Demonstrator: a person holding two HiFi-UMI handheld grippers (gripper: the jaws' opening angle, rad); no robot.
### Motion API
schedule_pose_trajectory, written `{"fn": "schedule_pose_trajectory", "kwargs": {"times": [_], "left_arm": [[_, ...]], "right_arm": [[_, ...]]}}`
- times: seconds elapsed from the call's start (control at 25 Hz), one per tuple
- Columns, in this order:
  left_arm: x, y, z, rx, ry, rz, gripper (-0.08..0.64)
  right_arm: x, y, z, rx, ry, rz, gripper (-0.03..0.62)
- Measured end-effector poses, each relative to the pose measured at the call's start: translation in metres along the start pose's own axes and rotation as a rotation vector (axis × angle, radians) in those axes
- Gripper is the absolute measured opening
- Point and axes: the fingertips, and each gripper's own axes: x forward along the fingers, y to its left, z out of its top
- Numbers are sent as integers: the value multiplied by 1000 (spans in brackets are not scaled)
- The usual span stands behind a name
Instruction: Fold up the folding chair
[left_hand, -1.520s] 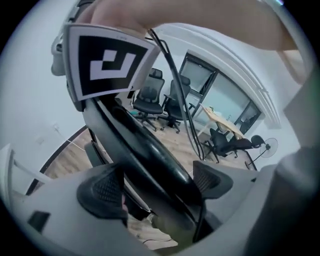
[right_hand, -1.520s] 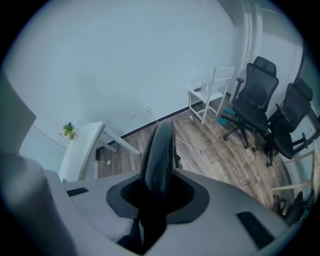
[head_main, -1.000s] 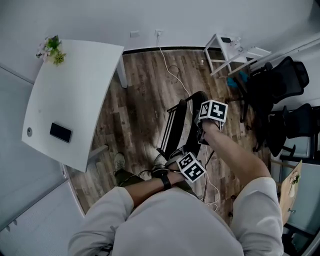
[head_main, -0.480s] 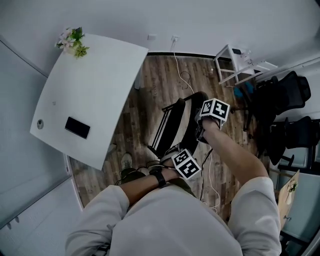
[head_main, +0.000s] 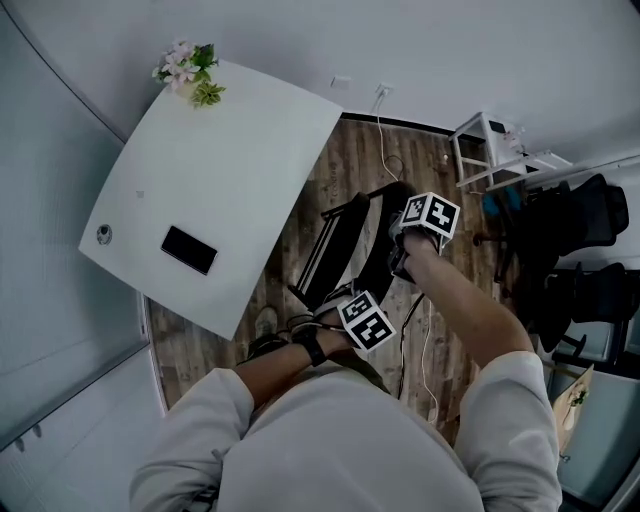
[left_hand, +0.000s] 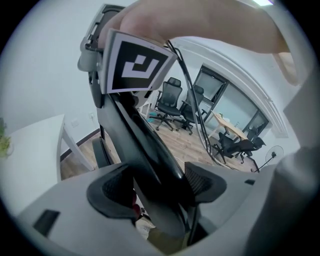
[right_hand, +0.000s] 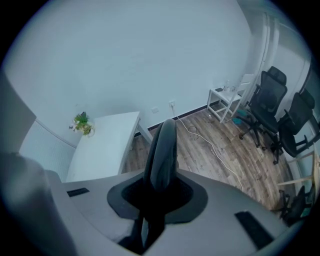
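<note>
The black folding chair (head_main: 345, 245) is folded flat and stands on edge over the wood floor, held between my two grippers. My left gripper (head_main: 338, 303) grips its near lower part. In the left gripper view a black chair panel (left_hand: 145, 145) runs between the jaws of the left gripper (left_hand: 160, 182), which have just been closing on it. My right gripper (head_main: 400, 258) is shut on the chair's top edge. The right gripper view shows that rounded black bar (right_hand: 162, 150) clamped in the right gripper (right_hand: 157, 192).
A white table (head_main: 220, 180) stands just left of the chair, with a dark phone (head_main: 189, 249) and a small flower plant (head_main: 188, 70) on it. A white rack (head_main: 490, 150) and black office chairs (head_main: 580, 230) are at the right. A cable (head_main: 385, 140) trails across the floor.
The table has slid rightward in the head view and now lies close beside the chair. Both grippers moved along with the chair and kept their hold.
</note>
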Motion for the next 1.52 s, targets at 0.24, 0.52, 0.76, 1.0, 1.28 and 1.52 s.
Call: {"fn": "schedule_pose_trajectory", "kwargs": {"times": [0.24,0.52,0.76,1.0,1.28,1.52], "left_arm": [[-24,36,-17,-8,-11,5,319],[-46,80,-28,-48,-47,-5,313],[-66,119,-41,-73,-66,-34,314],[-87,148,-61,-76,-54,-64,319],[-105,180,-79,-84,-110,-72,323],[-124,202,-98,-219,-187,-12,330]], "right_arm": [[15,42,5,1,4,3,74],[37,90,19,-28,1,-5,80],[55,132,30,-41,-15,11,95],[67,174,30,-61,-2,55,120],[79,216,26,-59,-2,154,167],[62,239,28,-98,-29,396,232]]}}
